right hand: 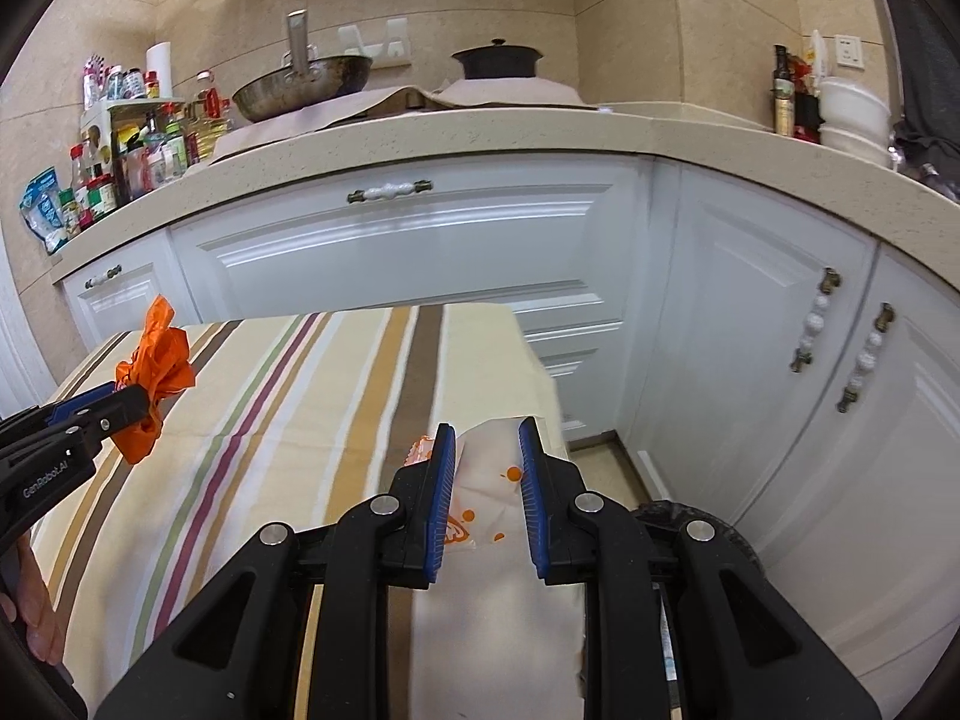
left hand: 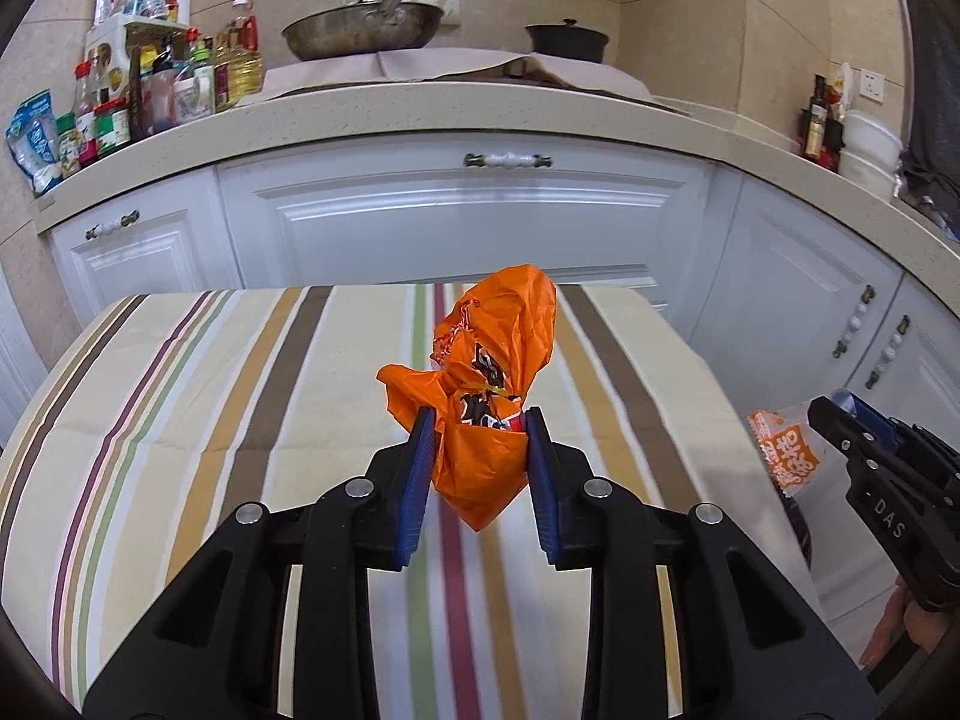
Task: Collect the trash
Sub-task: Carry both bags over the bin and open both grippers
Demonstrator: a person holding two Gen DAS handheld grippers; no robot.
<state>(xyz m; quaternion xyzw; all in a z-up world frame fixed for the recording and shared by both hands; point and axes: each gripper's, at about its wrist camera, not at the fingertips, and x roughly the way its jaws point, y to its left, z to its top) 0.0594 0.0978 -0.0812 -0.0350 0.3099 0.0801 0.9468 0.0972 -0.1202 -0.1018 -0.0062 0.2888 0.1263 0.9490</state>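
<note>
Left gripper [left hand: 478,420] grasps crumpled orange bag [left hand: 489,372]; right gripper [right hand: 486,438] pinches white wrapper [right hand: 489,480]. Mid-collection; next likely bin [right hand: 708,525], near right.

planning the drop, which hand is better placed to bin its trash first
Right, probably. The right tool, holding a white bag, hangs past the table edge beside a dark round rim, possibly the bin. The left tool holds an orange bag over mid-table.

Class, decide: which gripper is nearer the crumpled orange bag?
Left. The left gripper clamps the orange bag above the striped tablecloth; the right gripper holds a white wrapper apart.
</note>
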